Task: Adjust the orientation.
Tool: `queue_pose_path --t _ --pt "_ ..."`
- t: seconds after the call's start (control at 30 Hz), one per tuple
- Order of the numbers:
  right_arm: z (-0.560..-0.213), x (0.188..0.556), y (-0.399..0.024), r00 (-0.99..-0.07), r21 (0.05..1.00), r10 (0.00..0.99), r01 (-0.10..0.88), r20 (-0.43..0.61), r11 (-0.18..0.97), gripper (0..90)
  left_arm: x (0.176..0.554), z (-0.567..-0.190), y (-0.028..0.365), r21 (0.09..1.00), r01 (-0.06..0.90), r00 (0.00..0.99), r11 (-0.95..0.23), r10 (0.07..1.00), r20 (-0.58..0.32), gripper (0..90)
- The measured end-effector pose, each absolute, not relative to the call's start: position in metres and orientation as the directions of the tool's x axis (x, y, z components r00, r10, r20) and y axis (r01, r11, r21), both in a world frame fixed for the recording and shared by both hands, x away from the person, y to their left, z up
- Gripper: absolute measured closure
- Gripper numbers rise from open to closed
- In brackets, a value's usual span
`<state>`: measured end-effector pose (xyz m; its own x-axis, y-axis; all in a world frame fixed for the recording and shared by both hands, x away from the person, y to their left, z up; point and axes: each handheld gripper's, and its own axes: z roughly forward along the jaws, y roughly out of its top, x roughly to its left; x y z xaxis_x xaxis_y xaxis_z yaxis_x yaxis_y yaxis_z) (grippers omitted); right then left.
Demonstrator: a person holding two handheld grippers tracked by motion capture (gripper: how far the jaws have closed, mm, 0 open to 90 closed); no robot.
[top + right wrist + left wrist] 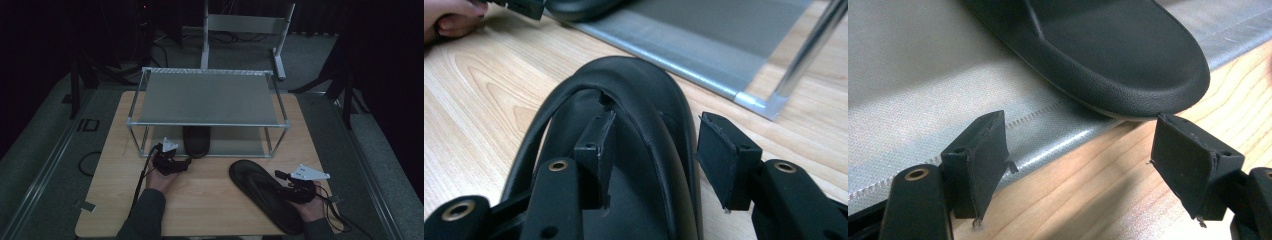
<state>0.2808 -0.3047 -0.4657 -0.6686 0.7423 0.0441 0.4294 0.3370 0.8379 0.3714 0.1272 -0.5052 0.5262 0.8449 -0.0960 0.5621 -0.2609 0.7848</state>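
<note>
Dark room, cables on the floor, and a pale wooden worktop (210,200) carrying a two-tier metal rack (207,100). One black sandal (196,141) already sits on the rack's lower shelf; its rounded end hangs just over the shelf edge, right ahead of my left tool (1078,150), whose jaws stand open and empty, one to each side of that end without touching. The second sandal (262,192) lies flat on the worktop near the front right corner, toe aimed toward the rack. My right tool (654,150) straddles its outer side — one jaw inside on the footbed under the strap, the other outside the sole — parted, pads not pressing as far as I can see. To do this well, I judge I should close firmly on the sole's edge, not the soft strap, lift it level, and slide it onto the lower shelf beside its mate — keeping clear of the rack's corner post.
</note>
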Motion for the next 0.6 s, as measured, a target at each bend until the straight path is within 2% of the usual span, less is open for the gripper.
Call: queue_pose_path --t 0.17,0.43,0.6 --pt "-0.469 0.290 -0.299 -0.682 0.818 0.731 0.438 0.032 0.373 49.2 0.371 -0.505 0.127 0.785 0.562 0.526 -0.261 0.845 -0.096 23.4" --pt "-0.472 0.308 -0.280 -0.718 0.774 0.696 0.431 -0.016 0.463 54.7 0.371 -0.505 0.127 0.785 0.562 0.526 -0.260 0.845 -0.097 23.4" --pt "-0.471 0.310 -0.278 -0.729 0.768 0.684 0.425 -0.023 0.479 63.8 0.371 -0.505 0.127 0.785 0.563 0.525 -0.260 0.845 -0.097 23.4"
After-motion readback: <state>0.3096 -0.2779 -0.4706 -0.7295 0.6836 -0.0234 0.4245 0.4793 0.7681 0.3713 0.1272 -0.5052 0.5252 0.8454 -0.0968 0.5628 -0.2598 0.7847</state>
